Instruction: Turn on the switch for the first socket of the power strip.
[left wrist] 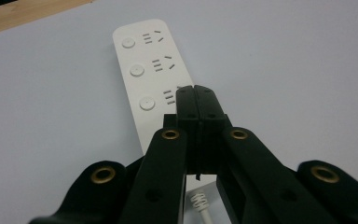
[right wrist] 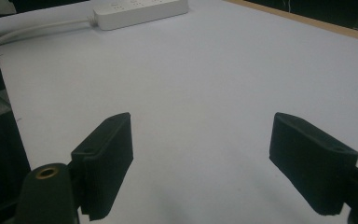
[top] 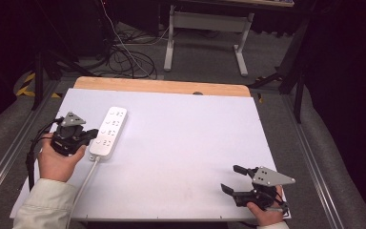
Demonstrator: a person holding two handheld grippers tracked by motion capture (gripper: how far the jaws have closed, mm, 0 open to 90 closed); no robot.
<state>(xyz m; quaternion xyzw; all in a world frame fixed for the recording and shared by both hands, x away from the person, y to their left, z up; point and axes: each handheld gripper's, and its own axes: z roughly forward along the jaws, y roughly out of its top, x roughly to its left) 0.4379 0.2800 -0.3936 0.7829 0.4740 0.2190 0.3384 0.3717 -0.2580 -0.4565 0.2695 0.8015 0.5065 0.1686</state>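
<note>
A white power strip point(top: 109, 132) lies on the white table sheet at the left, with its cord point(top: 82, 183) running toward the near edge. My left gripper point(top: 91, 134) is shut, and its tips rest over the strip's near end. In the left gripper view the jaws are pressed together with nothing between them, above the power strip point(left wrist: 149, 74) and its round buttons. My right gripper point(top: 232, 178) stands open near the table's front right, well apart from the strip. In the right gripper view its two fingers point(right wrist: 105, 158) are spread wide over bare sheet, and the power strip point(right wrist: 140, 10) lies far off.
A wooden table edge point(top: 162, 86) borders the white sheet point(top: 186, 138) at the back. Beyond it are a white desk frame point(top: 205, 36) and loose cables point(top: 128, 59) on the floor. Grey rails point(top: 314, 157) flank the table on both sides.
</note>
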